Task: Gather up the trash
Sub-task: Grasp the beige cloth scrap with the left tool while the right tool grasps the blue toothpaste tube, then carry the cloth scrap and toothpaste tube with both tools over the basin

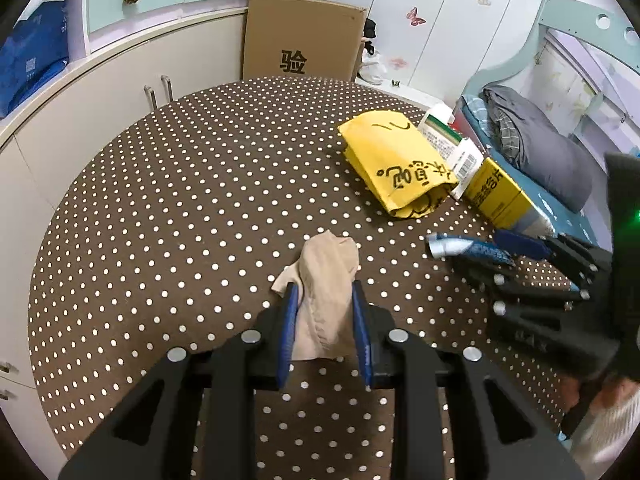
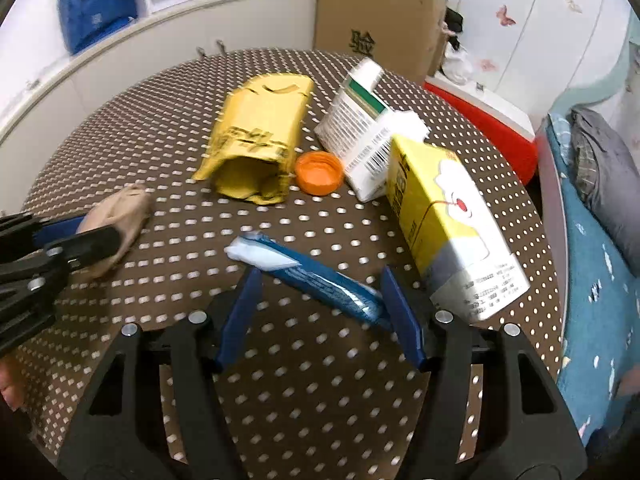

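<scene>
While the left gripper [image 1: 326,292] clamps its jaws on the beige cloth [image 1: 326,280] at lower centre, the right gripper [image 2: 320,276] straddles the blue wrapper [image 2: 308,276] on the dotted tabletop [image 1: 180,200], jaws parted, only 1 pad seeming to touch it. Both look light and limp; the wrapper looks slick, so I would pinch it mid-length. The yellow bag [image 2: 256,136], 2 cartons and an orange cap [image 2: 319,172] wait above centre.

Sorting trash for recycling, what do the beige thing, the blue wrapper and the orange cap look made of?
Beige piece: soft cloth or tissue, matte, limp folds. Blue wrapper: plastic film, probably, with glossy silvery crimped ends. Orange cap: moulded plastic, smooth with a ridged rim.
</scene>
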{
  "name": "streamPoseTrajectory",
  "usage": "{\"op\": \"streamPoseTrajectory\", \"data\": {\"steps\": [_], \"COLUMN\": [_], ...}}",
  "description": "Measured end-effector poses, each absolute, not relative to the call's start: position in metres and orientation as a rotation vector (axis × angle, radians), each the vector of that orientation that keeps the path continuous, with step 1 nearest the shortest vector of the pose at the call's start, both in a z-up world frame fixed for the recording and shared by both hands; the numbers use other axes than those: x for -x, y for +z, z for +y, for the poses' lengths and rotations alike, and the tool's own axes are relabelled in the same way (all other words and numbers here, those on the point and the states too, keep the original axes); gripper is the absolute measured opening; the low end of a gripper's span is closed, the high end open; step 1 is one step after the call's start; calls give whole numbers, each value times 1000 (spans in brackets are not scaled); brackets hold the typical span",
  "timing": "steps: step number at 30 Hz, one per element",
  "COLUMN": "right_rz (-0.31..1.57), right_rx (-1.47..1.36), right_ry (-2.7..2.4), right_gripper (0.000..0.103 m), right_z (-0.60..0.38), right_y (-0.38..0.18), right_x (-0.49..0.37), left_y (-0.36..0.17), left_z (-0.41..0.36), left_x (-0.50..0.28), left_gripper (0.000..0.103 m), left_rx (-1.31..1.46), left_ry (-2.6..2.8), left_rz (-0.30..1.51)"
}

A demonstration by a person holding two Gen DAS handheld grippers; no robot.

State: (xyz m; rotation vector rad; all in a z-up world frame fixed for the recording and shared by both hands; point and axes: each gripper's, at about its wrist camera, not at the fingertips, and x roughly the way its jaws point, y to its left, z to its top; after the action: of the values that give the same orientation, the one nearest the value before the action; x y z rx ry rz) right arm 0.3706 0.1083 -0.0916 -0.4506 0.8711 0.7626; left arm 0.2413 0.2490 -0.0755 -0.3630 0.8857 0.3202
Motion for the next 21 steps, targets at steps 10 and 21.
{"op": "streamPoseTrajectory", "data": {"steps": [10,21], "right_rz": [965,1006], "right_rx": [402,188], "right_ry": [729,641], "right_gripper": [12,11], "right_z": [101,44], "right_y": [-87,-74], "right_x": [-356,-313], "left_y": [-78,-70], "left_z": [232,173], "left_x": [-247,-237], "left_gripper": [26,26], "left_rx": [346,215], "left_ry": [286,209], "left_rz": [891,884]}}
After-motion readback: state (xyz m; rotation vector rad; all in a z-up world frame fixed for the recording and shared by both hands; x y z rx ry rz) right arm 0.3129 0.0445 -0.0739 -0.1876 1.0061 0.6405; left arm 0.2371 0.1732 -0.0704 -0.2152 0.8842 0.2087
